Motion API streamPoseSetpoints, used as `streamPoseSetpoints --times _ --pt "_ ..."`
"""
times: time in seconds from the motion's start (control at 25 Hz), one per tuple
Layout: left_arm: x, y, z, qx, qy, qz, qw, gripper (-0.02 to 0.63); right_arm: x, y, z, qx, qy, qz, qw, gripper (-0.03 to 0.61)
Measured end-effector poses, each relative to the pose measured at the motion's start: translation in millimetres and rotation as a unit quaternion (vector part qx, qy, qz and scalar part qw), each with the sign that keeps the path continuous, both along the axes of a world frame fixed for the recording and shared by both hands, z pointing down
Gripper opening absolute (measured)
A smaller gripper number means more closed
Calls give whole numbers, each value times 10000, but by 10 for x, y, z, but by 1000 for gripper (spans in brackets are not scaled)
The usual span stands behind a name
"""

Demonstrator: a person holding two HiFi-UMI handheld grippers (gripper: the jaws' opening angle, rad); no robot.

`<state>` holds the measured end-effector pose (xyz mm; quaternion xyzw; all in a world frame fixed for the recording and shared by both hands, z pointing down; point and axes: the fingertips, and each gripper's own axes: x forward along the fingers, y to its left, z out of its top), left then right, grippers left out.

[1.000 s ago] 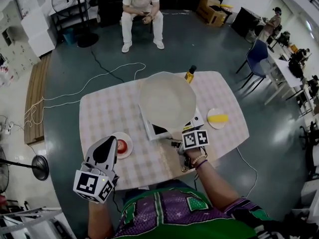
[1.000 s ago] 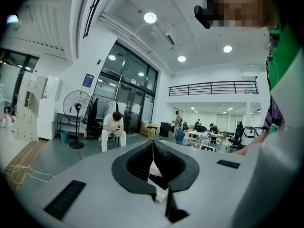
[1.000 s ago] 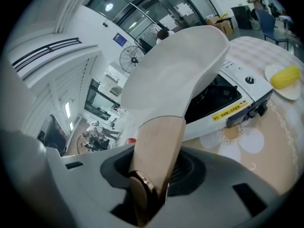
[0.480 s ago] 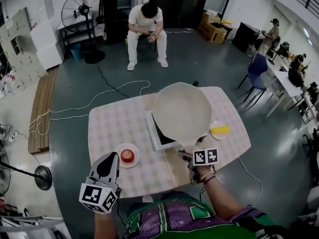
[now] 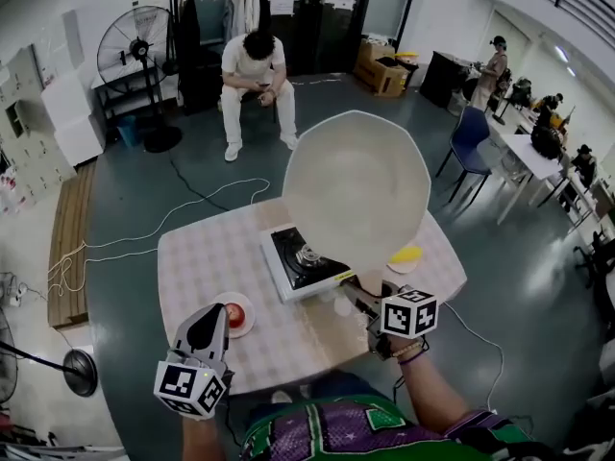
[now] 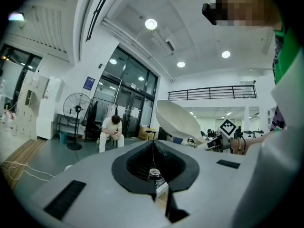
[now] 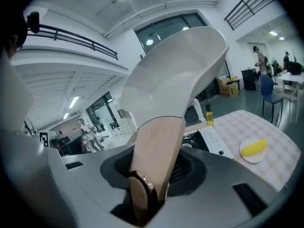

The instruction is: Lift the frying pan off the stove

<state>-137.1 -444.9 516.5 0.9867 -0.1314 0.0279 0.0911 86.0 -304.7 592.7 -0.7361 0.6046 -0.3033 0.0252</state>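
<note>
A cream frying pan (image 5: 356, 192) hangs in the air, tilted, above the table. My right gripper (image 5: 368, 294) is shut on its wooden handle (image 7: 156, 146), which runs up to the pan bowl (image 7: 175, 75). Under the pan sits the white single-burner stove (image 5: 300, 260) with its black top and burner bare. My left gripper (image 5: 213, 313) is low at the table's near left edge, jaws together, nothing in them. In the left gripper view, that gripper (image 6: 153, 161) points toward the raised pan (image 6: 178, 120).
A checked table (image 5: 207, 253) holds a red fruit on a small plate (image 5: 233, 312) near my left gripper and a yellow banana on a plate (image 5: 405, 254) right of the stove. A bottle (image 7: 209, 119) stands beyond the stove. A seated person (image 5: 252, 75) and a fan (image 5: 135, 51) are behind.
The pan has risen off the stove with my right gripper, uncovering the burner. The left gripper has stayed in place near the red fruit.
</note>
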Motion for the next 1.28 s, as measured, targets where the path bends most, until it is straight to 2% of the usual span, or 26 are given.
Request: streamPoseSetpoints --times 0.24,0.4,0.64,0.8,1.04,1.28 --pt "220 190 -498 218 145 -163 9995 23 221 233 -748 485 679 -96 9965 147" --pt "487 361 -747 264 281 -385 9985 23 432 359 -1124 863 951 -372 9910 149" --pt "1090 758 -1089 493 250 -510 9972 23 787 605 -1575 1252 1001 -862 9833 149" --pt "1373 973 -1254 550 268 -694 9957 23 1132 795 -1769 1328 1000 -965 9814 149" --pt "1523 1176 -1432 645 388 -1204 9899 23 1521 1009 -1968 1649 854 -1116 9763 149" --pt "1623 1336 -1499 793 403 -1573 9835 23 1802 1140 -1955 1779 948 -1274 9711 149"
